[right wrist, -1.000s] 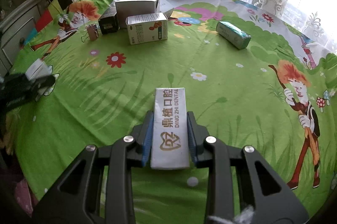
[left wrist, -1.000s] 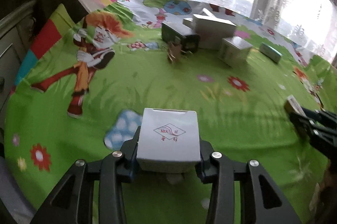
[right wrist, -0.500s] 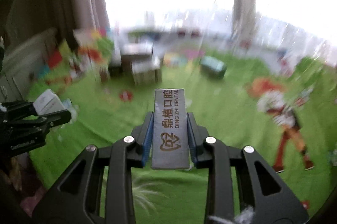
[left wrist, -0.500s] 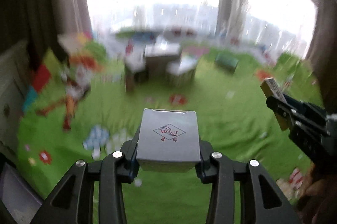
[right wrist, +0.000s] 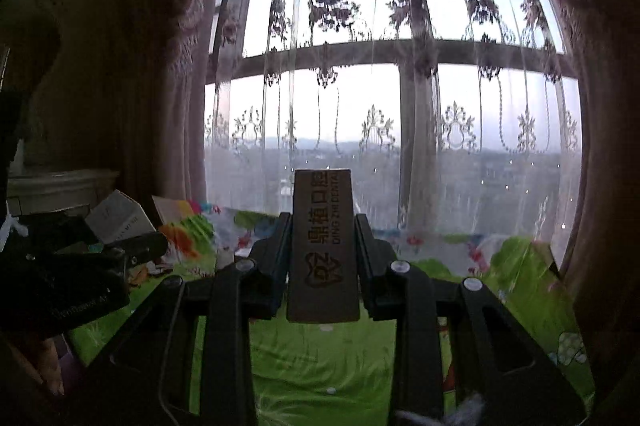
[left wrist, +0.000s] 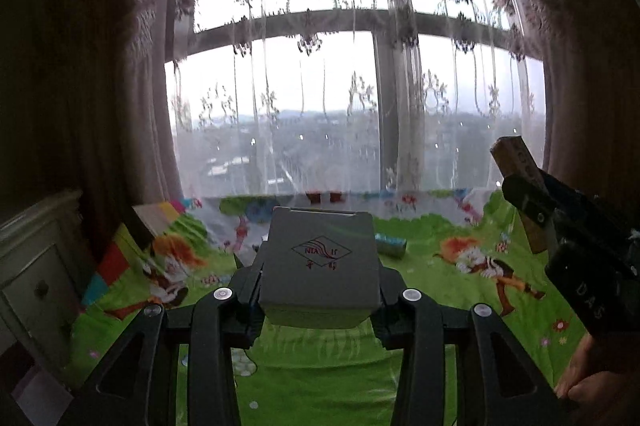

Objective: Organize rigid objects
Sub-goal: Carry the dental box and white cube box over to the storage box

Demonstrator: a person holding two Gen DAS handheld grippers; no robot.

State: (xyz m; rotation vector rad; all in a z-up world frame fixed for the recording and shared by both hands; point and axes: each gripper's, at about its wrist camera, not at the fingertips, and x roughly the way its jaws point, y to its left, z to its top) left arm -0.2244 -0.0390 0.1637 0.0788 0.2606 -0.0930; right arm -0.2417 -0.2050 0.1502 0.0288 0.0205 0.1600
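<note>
Two grippers are up above the table, each pinching one box. The left gripper [left wrist: 320, 290] has its two fingers pressed against the sides of a grey box [left wrist: 320, 262] with a red diamond logo on its top face; the box sits square between the pads, well above the green cartoon tablecloth [left wrist: 320, 378]. The right gripper [right wrist: 322, 266] clamps a narrow tan box [right wrist: 323, 246] printed with "DING ZHI DENTAL" and a tooth mark, held lengthwise between blue-lined pads and pointing toward the window.

Each camera also catches the other tool. In the left wrist view the right gripper comes in from the right edge with the end of the tan box sticking up out of it, and part of a hand [left wrist: 592, 382] shows at the lower right corner. In the right wrist view the left gripper appears at the left edge with the pale box in its jaws.

On the cloth, one teal box [left wrist: 390, 246] lies at the far side, just right of the held grey box. Other items there are hidden behind the boxes or too small to count. One white cabinet [left wrist: 36, 266] stands at the left. One large window with one sheer embroidered curtain [right wrist: 380, 86] fills the far side, with heavy drapes at both sides.
</note>
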